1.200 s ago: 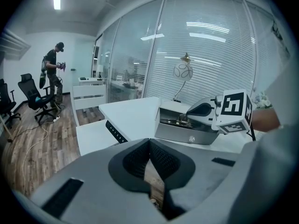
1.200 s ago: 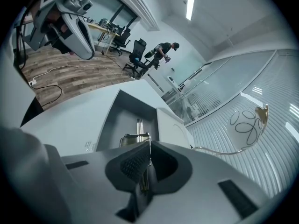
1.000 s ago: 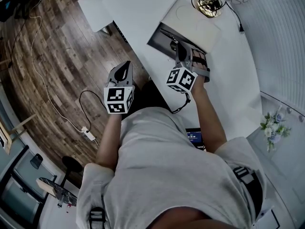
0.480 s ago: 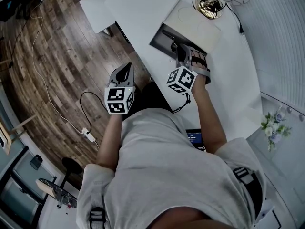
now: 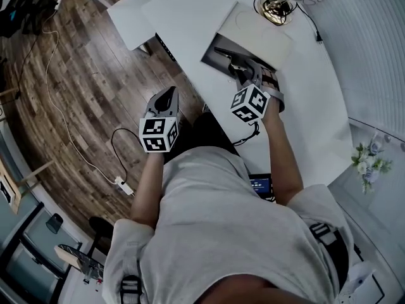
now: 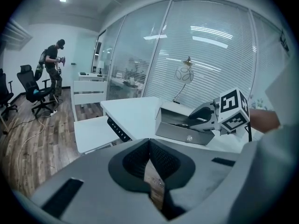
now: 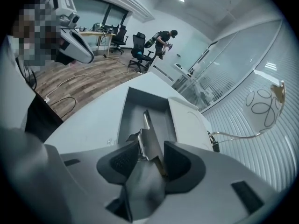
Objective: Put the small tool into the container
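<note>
Room: an office with glass partitions, slatted blinds and a wood floor; a white worktop (image 5: 304, 106) carries the task's things.
Container: a grey open box (image 7: 128, 111) near the worktop's edge, with its pale lid (image 7: 187, 120) just beside the opening.
Small tool: a flat metal piece (image 7: 147, 139), upright between the right jaws, its far end reaching over the container's open interior.
Right tongs (image 7: 152, 158): pointed steeply down at the container. The jaws have just been opening and now stand wide, with the tool between the pads but no longer clamped.
Left tongs (image 6: 149, 160): held off the worktop's edge over the floor, jaws brought together on nothing.
Handling: probably stiff, light and not fragile. The bare metal looks smooth, so it is likely to slip or pivot in a loose hold.
Where to hold: across the two flat faces near mid-length, pads square to them, so the piece cannot swing.
Risk: released from here, it may tip against the container's wall rather than lie flat.
</note>
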A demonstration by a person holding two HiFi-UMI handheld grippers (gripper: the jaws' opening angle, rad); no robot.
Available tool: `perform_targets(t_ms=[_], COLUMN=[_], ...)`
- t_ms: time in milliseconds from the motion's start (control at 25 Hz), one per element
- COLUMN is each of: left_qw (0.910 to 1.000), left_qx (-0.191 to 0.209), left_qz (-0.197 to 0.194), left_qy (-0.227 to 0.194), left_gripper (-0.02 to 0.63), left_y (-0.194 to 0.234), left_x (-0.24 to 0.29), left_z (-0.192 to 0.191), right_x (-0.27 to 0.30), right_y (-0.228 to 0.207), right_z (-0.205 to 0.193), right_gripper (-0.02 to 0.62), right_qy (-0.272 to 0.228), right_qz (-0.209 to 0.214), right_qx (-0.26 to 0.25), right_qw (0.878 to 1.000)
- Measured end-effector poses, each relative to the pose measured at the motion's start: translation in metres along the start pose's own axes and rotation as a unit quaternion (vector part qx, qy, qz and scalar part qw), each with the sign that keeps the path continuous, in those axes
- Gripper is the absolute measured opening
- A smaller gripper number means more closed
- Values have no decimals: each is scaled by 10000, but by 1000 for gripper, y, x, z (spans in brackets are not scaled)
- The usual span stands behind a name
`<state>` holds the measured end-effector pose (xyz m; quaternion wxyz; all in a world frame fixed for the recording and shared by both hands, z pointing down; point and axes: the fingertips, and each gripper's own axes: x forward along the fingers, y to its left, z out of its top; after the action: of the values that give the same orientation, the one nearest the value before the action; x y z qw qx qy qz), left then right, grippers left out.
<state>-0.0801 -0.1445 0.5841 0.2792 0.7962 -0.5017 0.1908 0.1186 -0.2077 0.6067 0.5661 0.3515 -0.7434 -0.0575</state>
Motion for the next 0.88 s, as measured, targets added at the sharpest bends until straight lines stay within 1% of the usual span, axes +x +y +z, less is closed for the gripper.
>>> perform_targets(t_ms=[120, 240, 320, 480, 560, 600, 680, 720, 800, 880], left_qw=[9999, 9996, 9991, 9974, 9963, 9957, 9940, 9929, 9909, 9898], left_qx=[69, 139, 211, 351, 418, 454, 538, 584, 678, 755], left_qz=[-117, -235, -359, -620, -739, -802, -946, -1024, -1147, -1176], left_qy=[-14, -46, -56, -78, -103, -115, -136, -149, -198, -274], left_gripper=[23, 23, 23, 23, 23, 23, 23, 23, 23, 23], left_y=[-4, -9, -13, -25, -32, -35, -42, -46, -52, -53], left_x=[0, 0, 3, 8, 9, 10, 13, 14, 17, 16], left_z=[4, 10, 14, 20, 24, 26, 31, 34, 41, 48], right_x=[-4, -11, -17, -33, -44, -50, -63, -69, -81, -92], right_y=[2, 1, 1, -1, -2, -2, -2, -2, -1, 1], right_z=[-9, -15, -19, -29, -29, -27, -24, -23, -22, -21], right_gripper=[181, 181, 181, 179, 171, 156, 108, 85, 58, 46], right_qy=[130, 232, 258, 288, 183, 98, -129, -253, -499, -720], right_qz=[59, 63, 29, -201, -343, -415, -530, -558, -570, -598], right_qx=[210, 310, 487, 923, 1158, 1312, 1764, 2065, 2693, 3243], right_qw=[9997, 9992, 9985, 9951, 9925, 9904, 9828, 9765, 9601, 9413])
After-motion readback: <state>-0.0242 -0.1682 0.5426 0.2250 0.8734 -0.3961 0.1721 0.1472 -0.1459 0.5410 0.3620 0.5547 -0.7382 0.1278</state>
